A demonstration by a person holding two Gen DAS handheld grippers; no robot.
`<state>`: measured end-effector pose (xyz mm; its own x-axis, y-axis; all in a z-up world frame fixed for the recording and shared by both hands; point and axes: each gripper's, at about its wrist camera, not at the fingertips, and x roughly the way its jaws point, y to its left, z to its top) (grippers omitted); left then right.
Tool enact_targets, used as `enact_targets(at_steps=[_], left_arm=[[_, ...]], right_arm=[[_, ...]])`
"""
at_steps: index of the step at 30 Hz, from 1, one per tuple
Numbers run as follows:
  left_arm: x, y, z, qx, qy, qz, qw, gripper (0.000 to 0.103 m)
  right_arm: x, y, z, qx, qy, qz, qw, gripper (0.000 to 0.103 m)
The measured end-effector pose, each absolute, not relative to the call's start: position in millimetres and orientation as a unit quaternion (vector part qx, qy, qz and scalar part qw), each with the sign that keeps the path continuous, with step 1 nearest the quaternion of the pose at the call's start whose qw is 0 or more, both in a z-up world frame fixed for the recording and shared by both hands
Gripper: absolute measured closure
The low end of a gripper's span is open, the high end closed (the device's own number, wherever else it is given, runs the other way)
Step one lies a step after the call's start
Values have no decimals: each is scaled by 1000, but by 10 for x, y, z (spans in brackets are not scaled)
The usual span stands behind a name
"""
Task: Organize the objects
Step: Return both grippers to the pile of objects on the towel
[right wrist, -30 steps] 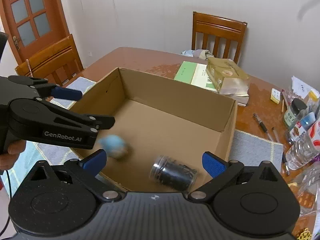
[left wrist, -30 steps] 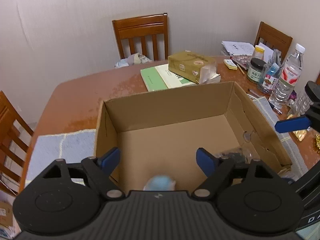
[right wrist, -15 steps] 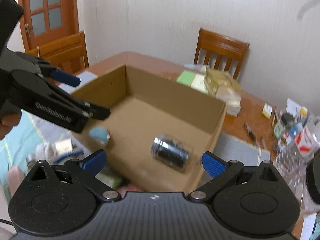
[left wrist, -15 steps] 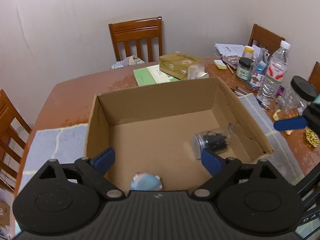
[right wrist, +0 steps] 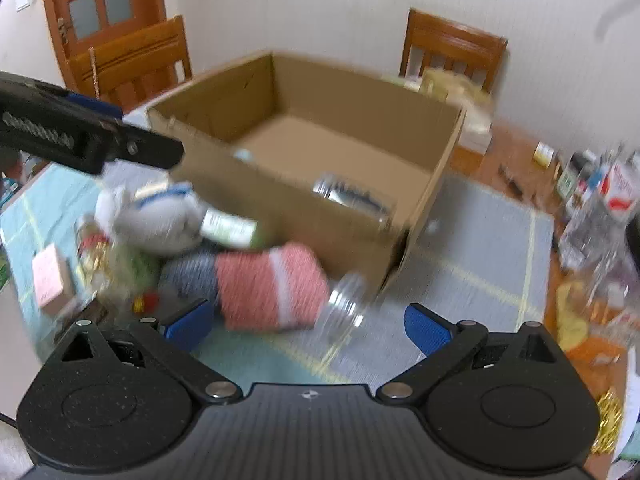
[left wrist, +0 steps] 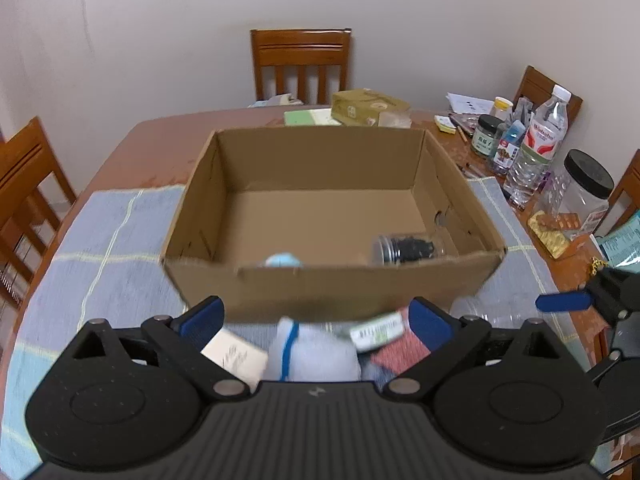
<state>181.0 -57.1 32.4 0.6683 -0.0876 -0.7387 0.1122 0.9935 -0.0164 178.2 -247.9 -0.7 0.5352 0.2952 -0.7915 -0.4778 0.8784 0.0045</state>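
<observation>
Cardboard box (left wrist: 332, 292) sits just beyond the empty, wide-spread left claw (left wrist: 318, 322).

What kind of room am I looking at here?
Most likely a home dining room: a wooden table ringed by matching wooden chairs, a panelled door, and household clutter like a water bottle.

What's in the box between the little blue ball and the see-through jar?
Nothing: bare cardboard floor lies between the blue ball and the jar, seen in the left wrist view.

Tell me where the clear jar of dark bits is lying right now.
In the left wrist view, the clear jar of dark bits lies on its side inside the cardboard box, in the near right corner, right of the small pale-blue ball.
</observation>
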Motion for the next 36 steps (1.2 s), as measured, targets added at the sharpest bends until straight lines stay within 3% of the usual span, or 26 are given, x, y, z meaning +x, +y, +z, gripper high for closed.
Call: enact_targets(at_steps=[23,36], left_arm=[[742,-580,-146,-42,432,67,898,4],[512,-172,-271,-28,451,62,890,4]], right_arm=[[1279,-2661,-473,-102,458,225,854,0],[1097,-2571,-588,-109,458,241,849,0]])
